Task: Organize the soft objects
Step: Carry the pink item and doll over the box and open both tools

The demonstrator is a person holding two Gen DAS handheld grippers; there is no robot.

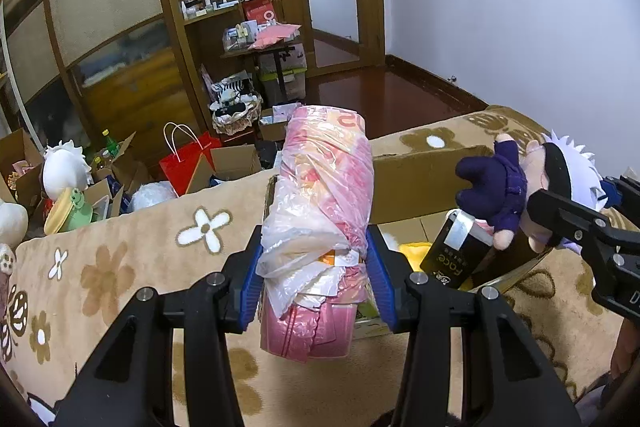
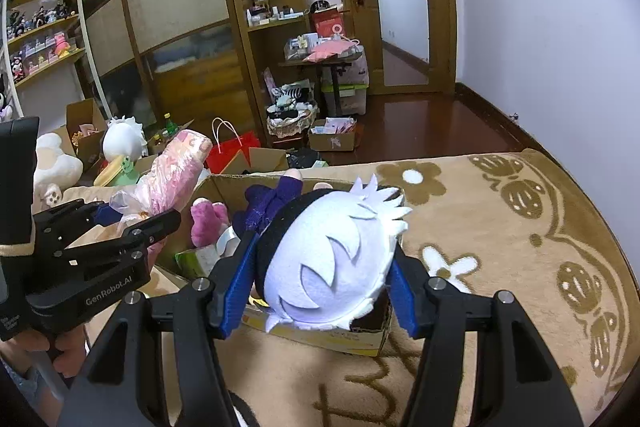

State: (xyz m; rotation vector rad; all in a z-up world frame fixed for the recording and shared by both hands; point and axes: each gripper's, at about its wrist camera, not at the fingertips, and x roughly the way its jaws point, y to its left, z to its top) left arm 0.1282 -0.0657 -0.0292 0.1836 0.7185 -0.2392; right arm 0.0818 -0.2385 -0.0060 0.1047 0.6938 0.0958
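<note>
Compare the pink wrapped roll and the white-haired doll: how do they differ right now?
The pink roll is a plain cylinder wrapped in crinkled clear plastic; the doll is bare plush with white felt hair, a black band and purple clothes. The roll sits in the left gripper, clamped near its lower end; the doll sits in the right gripper, clamped by its head. Both are soft and held above the cardboard box.

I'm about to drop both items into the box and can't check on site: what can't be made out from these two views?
- Contents of the pink plastic-wrapped bundle: left wrist view, hidden by the wrapping.
- Floor of the brown cardboard box: both views, blocked by the bundle and the white-haired plush doll in purple clothes.
- Doll's face: right wrist view, turned away.
- Black carton: left wrist view, small print unreadable.
</note>
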